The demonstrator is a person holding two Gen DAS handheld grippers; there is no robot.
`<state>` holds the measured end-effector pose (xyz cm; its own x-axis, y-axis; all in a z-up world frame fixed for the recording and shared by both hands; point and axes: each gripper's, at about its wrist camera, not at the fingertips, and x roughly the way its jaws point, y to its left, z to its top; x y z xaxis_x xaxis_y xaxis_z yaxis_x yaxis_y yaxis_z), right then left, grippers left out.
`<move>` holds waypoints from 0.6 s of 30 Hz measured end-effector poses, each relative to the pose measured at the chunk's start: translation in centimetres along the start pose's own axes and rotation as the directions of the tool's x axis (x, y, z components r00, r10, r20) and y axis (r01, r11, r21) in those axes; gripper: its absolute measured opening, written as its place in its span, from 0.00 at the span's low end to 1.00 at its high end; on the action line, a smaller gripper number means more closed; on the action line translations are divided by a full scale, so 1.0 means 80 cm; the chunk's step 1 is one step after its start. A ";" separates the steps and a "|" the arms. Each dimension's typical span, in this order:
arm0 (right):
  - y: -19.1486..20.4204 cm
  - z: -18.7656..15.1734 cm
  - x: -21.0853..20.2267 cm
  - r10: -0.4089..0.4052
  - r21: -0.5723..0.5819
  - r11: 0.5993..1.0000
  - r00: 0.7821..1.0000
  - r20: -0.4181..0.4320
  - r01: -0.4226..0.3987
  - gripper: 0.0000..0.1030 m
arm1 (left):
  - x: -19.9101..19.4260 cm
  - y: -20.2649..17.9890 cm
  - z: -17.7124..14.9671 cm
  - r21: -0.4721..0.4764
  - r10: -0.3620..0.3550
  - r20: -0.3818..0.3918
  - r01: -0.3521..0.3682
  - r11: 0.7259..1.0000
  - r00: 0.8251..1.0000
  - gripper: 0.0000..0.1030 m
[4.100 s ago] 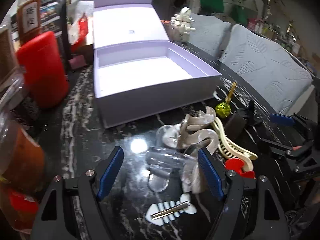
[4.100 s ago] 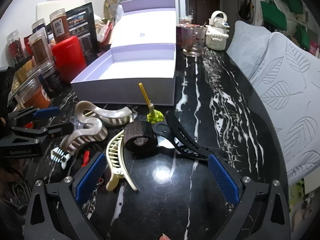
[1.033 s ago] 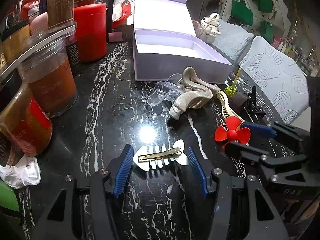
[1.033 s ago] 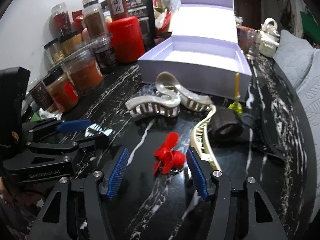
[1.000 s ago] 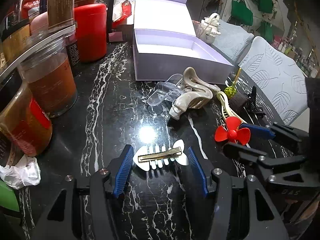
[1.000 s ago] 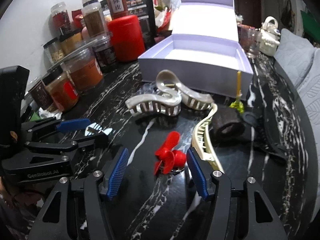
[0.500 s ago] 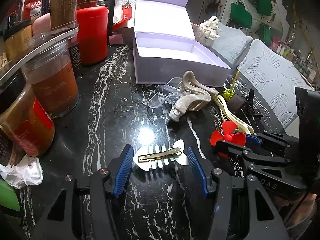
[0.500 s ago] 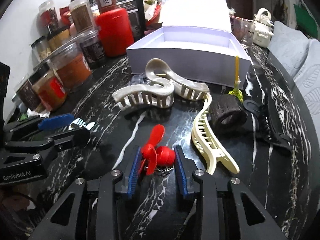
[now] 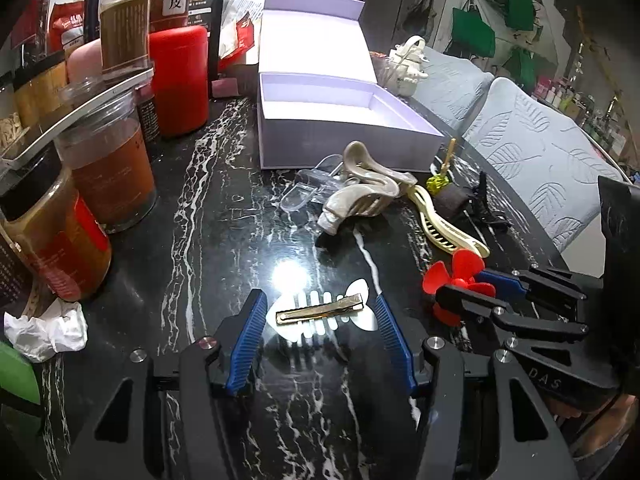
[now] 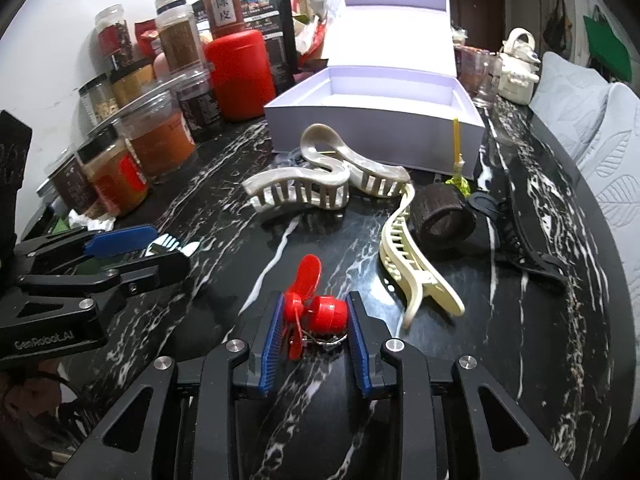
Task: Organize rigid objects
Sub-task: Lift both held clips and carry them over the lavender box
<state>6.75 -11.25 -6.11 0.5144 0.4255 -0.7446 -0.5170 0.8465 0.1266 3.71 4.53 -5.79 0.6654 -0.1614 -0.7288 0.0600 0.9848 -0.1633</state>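
**Two grasps begun, box not yet filled**

Nearest, the right gripper (image 10: 314, 326) has its blue pads closed against the red toy fan (image 10: 316, 312), which sits between them on the black marble table (image 10: 540, 340); the left gripper (image 9: 320, 332) stands spread, its pads either side of the white fishbone hair clip (image 9: 326, 312) but apart from it, so that grasp looks unfinished. Just ahead of the right gripper lie the cream claw clip (image 10: 412, 268), the brown hair tie (image 10: 444, 216) and the black clip (image 10: 520, 236); beyond them the marbled beige claw clips (image 10: 320, 184), the clear clip (image 9: 308, 190) and a yellow-green pick (image 10: 458, 160). Farthest, the lavender box (image 10: 372, 124) shows no items inside as far as visible; by my judgement nearly everything is left to place.
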 end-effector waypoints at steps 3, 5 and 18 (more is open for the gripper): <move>0.002 -0.004 -0.010 0.000 -0.001 1.000 1.000 0.007 0.000 0.29 | -0.006 -0.006 0.000 0.006 -0.009 0.011 0.009 1.000 1.000 0.55; 0.003 -0.007 -0.016 -0.003 -0.001 1.000 1.000 0.014 0.003 0.29 | -0.010 -0.011 0.001 0.013 -0.015 0.017 0.015 1.000 1.000 0.55; 0.009 0.002 -0.053 -0.004 0.007 1.000 0.998 0.058 0.003 0.29 | -0.033 -0.029 0.027 0.058 -0.050 0.065 0.047 0.997 0.997 0.55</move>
<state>4.32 -12.39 -2.73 0.5550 0.4402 -0.7058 -0.5102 0.8503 0.1291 3.44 2.80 -2.08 0.7086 -0.2062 -0.6748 0.1342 0.9783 -0.1580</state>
